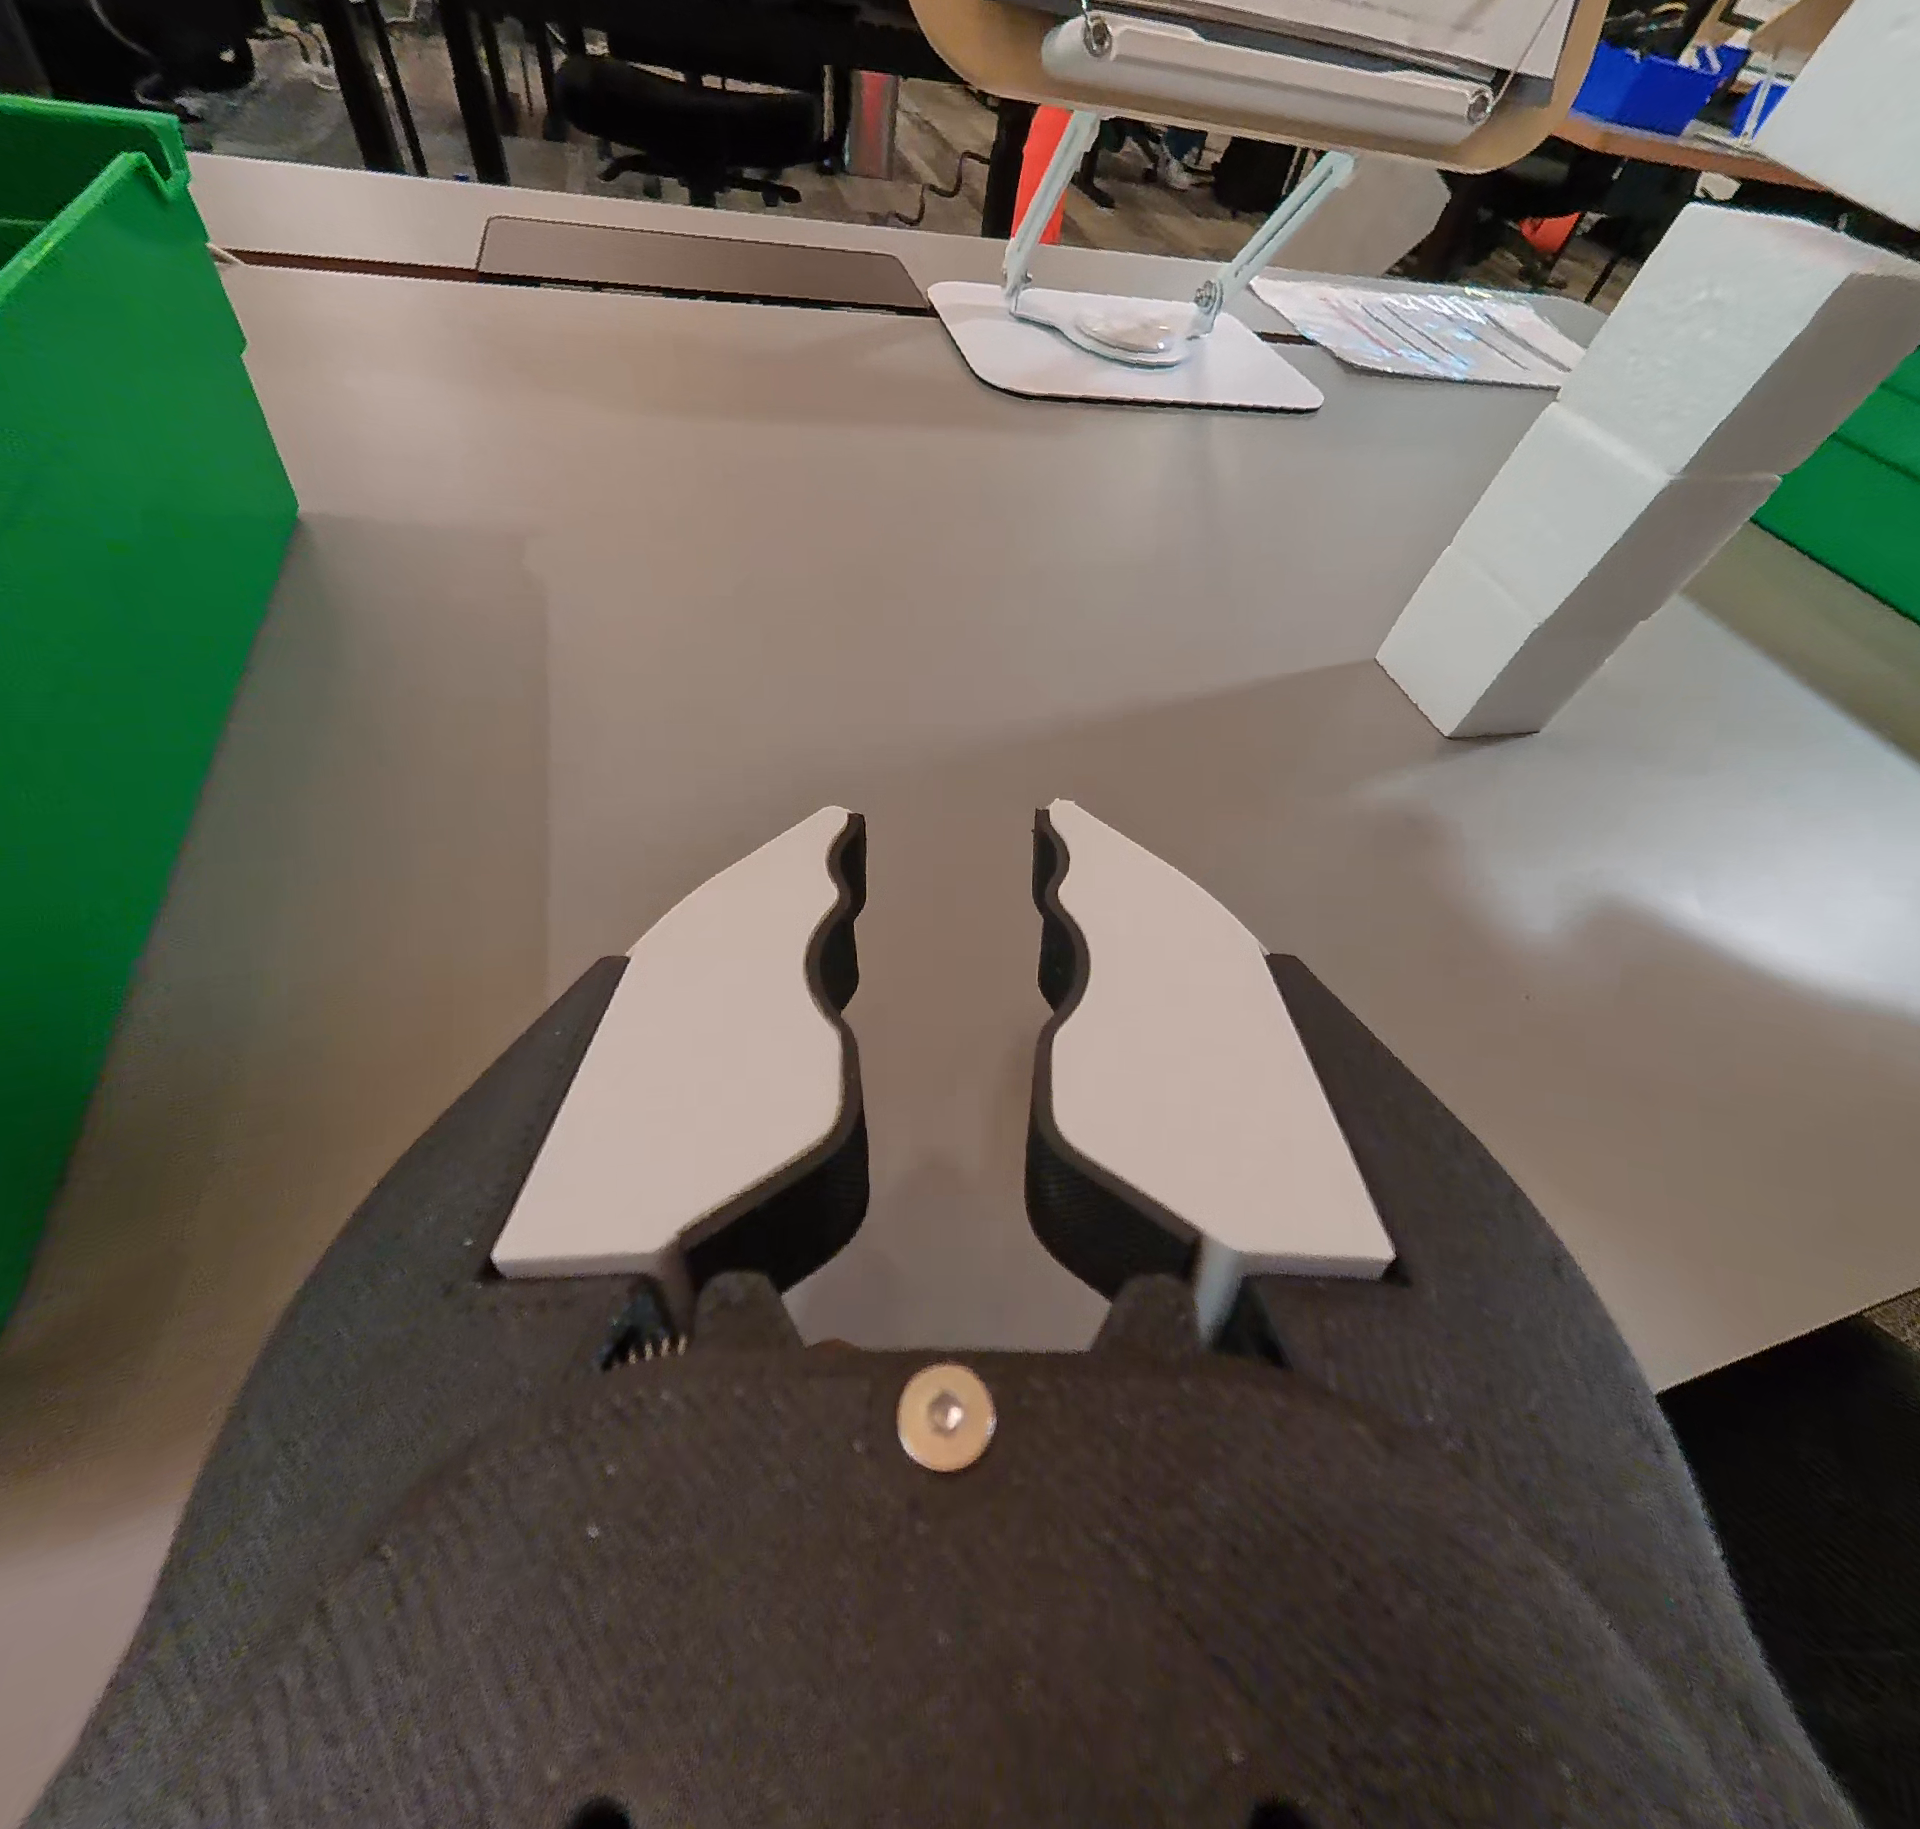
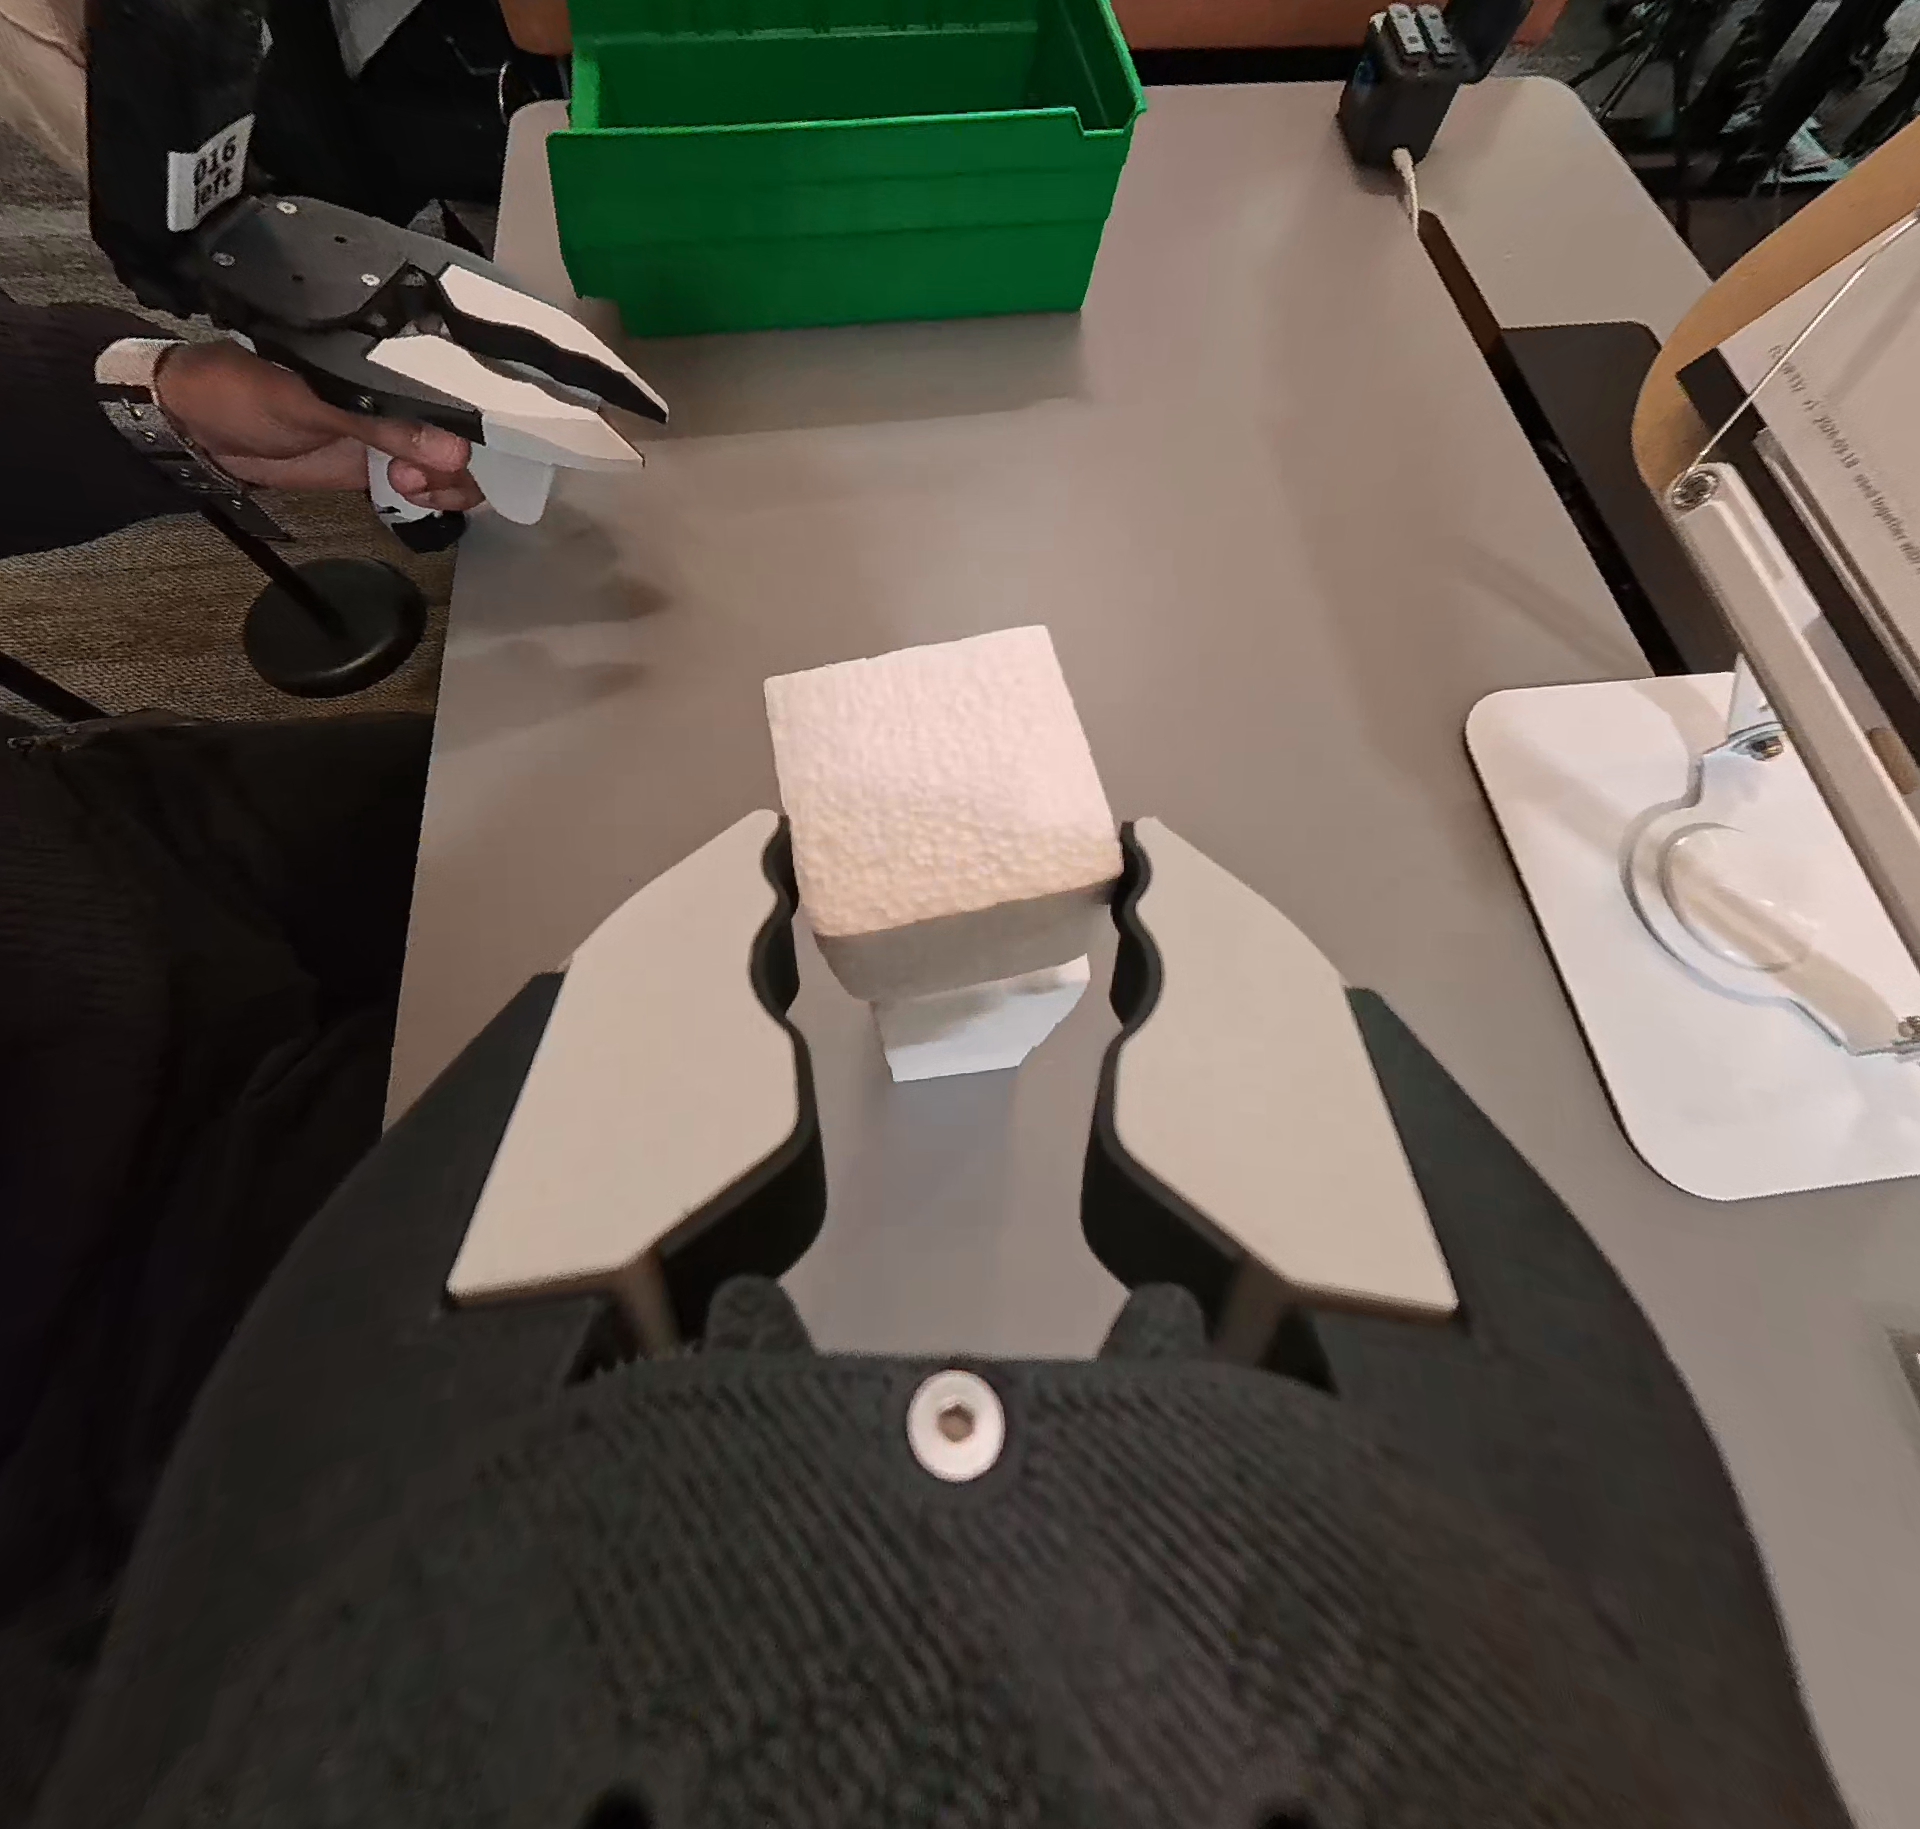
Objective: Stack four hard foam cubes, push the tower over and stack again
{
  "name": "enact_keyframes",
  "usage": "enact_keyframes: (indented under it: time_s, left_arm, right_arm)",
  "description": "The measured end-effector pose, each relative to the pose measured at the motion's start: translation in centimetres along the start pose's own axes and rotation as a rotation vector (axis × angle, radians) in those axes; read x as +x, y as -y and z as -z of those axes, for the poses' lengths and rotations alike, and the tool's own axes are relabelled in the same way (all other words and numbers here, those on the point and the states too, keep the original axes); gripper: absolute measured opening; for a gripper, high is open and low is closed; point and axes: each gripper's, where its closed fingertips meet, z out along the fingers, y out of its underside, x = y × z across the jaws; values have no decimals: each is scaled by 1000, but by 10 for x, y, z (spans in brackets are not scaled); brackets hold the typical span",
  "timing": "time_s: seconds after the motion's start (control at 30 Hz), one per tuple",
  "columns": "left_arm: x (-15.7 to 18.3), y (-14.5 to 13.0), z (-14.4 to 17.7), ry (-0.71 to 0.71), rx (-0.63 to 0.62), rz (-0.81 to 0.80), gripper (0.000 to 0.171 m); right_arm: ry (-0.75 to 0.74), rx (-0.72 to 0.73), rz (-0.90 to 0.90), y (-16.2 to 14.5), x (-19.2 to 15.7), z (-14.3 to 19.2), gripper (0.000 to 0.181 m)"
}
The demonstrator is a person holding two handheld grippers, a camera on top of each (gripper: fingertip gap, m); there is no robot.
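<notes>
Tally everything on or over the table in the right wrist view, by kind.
Grippers: 2, the right gripper with its jaws closed on the foam, and the left gripper open and empty
White foam stack: 1
Green bin: 1
Document stand: 1
Black case: 1
Total: 6

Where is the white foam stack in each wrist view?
Left wrist view: foam stack at the right edge, leaning, with no gripper on it in this picture.
Right wrist view: foam stack at centre, its top block between the right gripper fingertips.
Shared landmark: green bin.
</notes>
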Motion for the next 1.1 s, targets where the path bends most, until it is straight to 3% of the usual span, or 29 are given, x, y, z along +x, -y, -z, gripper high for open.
enact_keyframes:
  time_s: [1.1]
  left_arm:
    - [1, -2, -1, -4, -14, -6, 32]
  right_arm:
    - [-9, 3, -40, -8, 6, -6, 60]
